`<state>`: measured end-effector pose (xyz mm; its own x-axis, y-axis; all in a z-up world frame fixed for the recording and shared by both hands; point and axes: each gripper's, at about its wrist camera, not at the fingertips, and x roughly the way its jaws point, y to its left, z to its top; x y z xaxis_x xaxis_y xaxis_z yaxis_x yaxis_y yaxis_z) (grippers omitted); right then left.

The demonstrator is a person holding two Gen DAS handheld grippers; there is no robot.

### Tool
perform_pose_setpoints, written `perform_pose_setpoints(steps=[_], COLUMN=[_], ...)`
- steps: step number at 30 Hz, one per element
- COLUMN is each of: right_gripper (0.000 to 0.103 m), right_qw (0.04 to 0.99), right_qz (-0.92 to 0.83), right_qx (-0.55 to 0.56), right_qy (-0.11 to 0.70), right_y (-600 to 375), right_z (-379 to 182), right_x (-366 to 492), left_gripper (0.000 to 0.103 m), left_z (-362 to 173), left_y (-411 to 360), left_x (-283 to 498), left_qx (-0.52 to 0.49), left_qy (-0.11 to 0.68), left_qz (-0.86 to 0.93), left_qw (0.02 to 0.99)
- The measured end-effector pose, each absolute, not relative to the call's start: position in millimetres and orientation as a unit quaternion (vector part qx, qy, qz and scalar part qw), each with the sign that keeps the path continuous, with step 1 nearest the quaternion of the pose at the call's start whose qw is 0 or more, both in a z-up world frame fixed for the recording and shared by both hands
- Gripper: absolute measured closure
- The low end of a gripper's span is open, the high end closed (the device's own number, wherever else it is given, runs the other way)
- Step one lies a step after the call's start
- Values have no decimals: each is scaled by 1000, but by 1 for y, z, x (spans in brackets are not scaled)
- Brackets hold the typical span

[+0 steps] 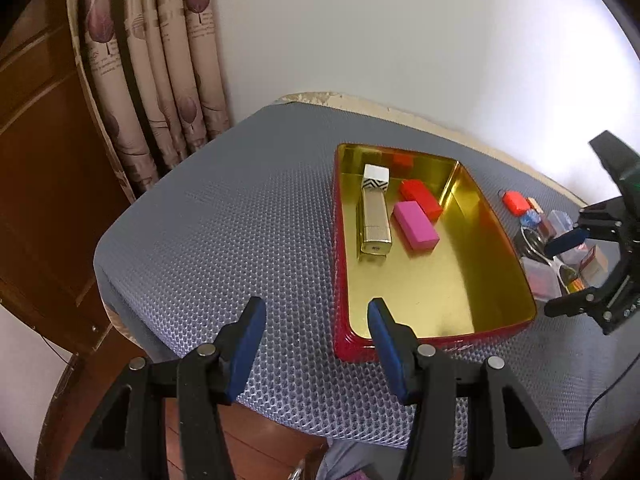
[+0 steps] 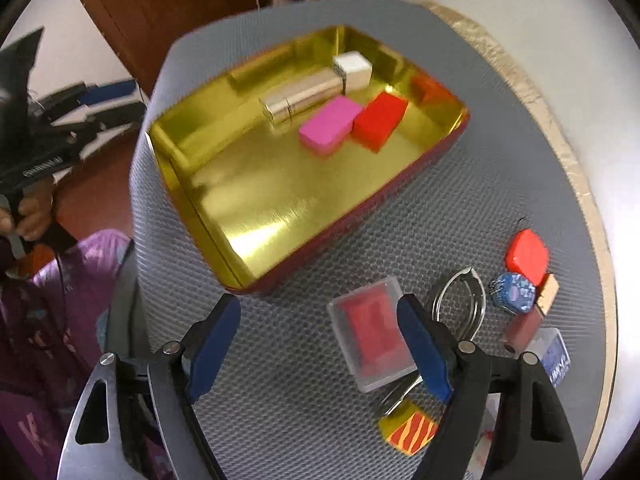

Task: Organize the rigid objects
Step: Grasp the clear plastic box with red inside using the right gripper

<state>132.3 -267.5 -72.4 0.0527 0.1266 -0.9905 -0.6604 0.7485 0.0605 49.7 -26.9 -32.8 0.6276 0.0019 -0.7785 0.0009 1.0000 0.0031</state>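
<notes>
Found no readable text: white lettering on the black body of the left tongs (image 2: 108,102) too blurred, curtain (image 1: 160,80) print too small

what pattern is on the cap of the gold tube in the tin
Black-and-white zigzag on the cap sides, plain white top; clearest in the left wrist view.

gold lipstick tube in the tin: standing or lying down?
Lying down. The gold lipstick tube rests lengthwise on the floor of the tin, white cap toward the far wall, beside the pink block.
</notes>
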Motion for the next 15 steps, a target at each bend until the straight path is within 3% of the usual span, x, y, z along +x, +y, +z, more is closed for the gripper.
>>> perform_pose_setpoints(steps=[10, 15], right_gripper=[27, 47], right_qw=[647, 664], right_qz=[275, 231], right_qx=[-223, -214], right_qy=[676, 679], right_y=[-280, -283], right_z=[-112, -118], right_x=[153, 153], left_gripper=[49, 49], left_z=[-46, -47], left_y=[-24, -20], left_x=[58, 59], left_qx=[-9, -19], left_qy=[464, 466], left_qz=[-10, -3], left_qw=[886, 885])
